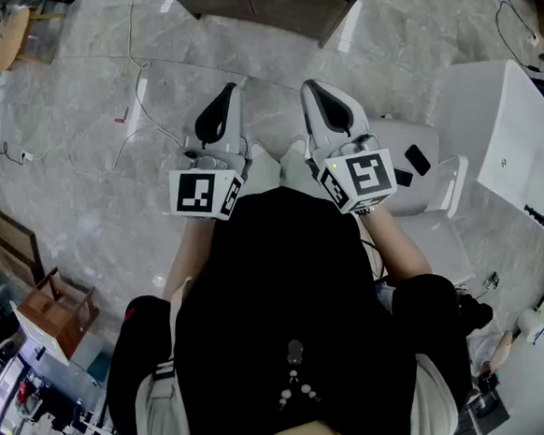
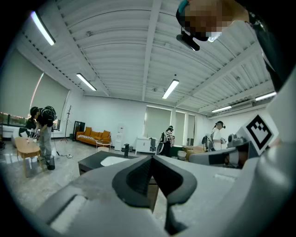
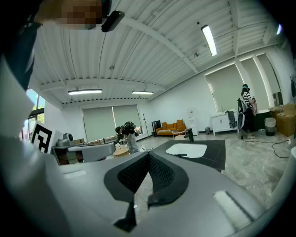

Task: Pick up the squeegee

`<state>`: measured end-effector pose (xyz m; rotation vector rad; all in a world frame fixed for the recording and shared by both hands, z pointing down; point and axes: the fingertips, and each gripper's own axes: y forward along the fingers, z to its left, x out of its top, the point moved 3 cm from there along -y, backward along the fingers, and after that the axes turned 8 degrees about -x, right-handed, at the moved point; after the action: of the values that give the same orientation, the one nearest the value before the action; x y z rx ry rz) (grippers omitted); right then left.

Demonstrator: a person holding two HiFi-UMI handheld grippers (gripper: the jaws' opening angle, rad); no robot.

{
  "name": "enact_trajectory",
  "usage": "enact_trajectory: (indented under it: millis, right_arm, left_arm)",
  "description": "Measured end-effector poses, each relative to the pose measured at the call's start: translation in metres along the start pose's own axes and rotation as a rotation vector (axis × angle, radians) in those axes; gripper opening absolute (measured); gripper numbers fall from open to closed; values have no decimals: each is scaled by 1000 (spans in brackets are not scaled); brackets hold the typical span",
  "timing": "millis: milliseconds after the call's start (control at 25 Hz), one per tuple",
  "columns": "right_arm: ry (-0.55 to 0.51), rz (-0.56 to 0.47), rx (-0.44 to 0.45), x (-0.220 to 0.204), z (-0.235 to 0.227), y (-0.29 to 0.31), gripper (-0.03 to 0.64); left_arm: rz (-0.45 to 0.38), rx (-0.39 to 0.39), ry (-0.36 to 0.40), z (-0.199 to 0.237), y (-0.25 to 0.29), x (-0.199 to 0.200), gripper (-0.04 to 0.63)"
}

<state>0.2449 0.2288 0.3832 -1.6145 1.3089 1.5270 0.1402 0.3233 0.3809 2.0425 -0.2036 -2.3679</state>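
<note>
Squeegee (image 3: 179,155): slim dark bar

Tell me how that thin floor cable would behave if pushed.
The cable probably flops: it lies in loose curves, so a push would likely bend it. Thin, so probably light; the glossy floor may let it slip.

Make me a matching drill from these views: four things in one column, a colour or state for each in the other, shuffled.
1 left gripper
2 sofa
3 sink basin
4 countertop

A orange
B white
C shut and empty
D black

Pairs: 1-C, 2-A, 3-B, 4-D
</note>
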Motion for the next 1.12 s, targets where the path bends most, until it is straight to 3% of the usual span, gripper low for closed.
enact_trajectory:
  millis: [480, 760, 1120]
  right_arm:
    - [-35, -7, 47, 4, 45, -1, 1]
    - [-49, -11, 33, 3, 64, -4, 2]
    - [-52, -88, -2, 13, 89, -1, 2]
  left_arm:
    - [-22, -21, 11, 0, -29, 5, 2]
    - [-42, -9, 4, 15, -47, 8, 2]
    - [-97, -17, 44, 32, -73, 21, 2]
